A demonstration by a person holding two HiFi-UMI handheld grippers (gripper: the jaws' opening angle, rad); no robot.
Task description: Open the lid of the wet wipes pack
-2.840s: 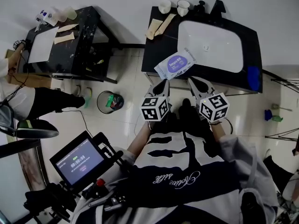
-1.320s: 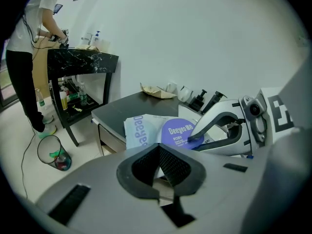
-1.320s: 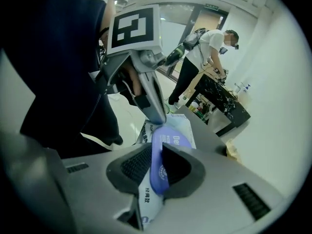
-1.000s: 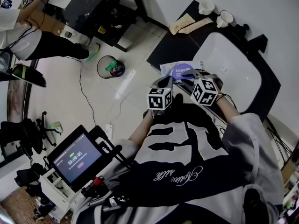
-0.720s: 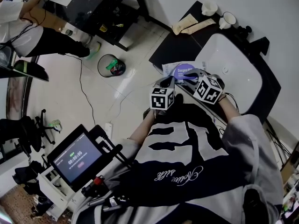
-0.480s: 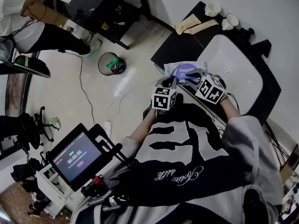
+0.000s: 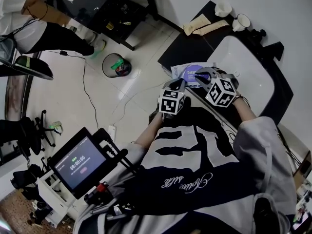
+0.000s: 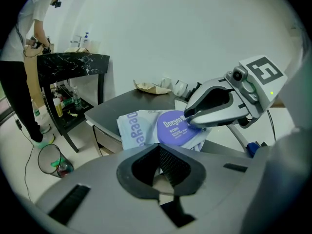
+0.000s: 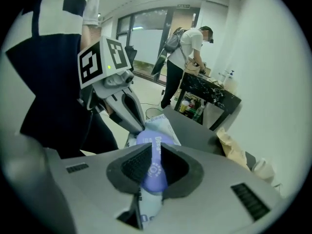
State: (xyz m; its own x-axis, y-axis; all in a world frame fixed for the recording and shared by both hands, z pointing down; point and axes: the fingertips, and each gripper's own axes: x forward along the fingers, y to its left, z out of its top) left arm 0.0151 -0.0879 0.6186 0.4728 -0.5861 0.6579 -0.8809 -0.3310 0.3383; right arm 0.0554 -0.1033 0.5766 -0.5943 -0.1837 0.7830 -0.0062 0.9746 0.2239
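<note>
1. The wet wipes pack [image 7: 177, 72] lies on the near corner of the black surface [image 7: 183, 50], at about 1 o'clock from the middle of the head view. Its near end reaches the surface's edge on the person's side.
2. Its round purple lid [image 7: 191, 73] sits on the pack's top face, toward the 3 o'clock end of the pack in the head view. No view shows clearly whether the lid is lifted off the pack.
3. The right tool [image 7: 199, 75] comes at the lid from 4 o'clock. Its jaws are closing, and the right gripper view shows the lid's purple rim standing between the two pads and touching both.
4. The left tool [image 7: 178, 83] meets the pack from 6 o'clock. Its jaws are pressed together on the pack's near edge, and in the right gripper view its tips rest right on that edge.
5. The two tools sit close beside each other over the pack, the left at the pale wrapper end and the right at the lid.
6. A white basin [image 7: 243, 67] is set into the same surface at 3 o'clock of the pack.
7. Two white cups [image 7: 223, 9] and some tan paper pieces [image 7: 202, 23] lie along the far edge, at 12 to 1 o'clock of the pack.
8. On the floor [image 7: 97, 96], a round bin [image 7: 116, 65] stands at 9 o'clock of the pack, well apart from the surface.
9. A second dark table [image 7: 97, 4] stands at 10 o'clock, with a person [image 7: 29, 18] beside it.
10. A lit screen [image 7: 78, 165] shows at 7 o'clock of the head view.
</note>
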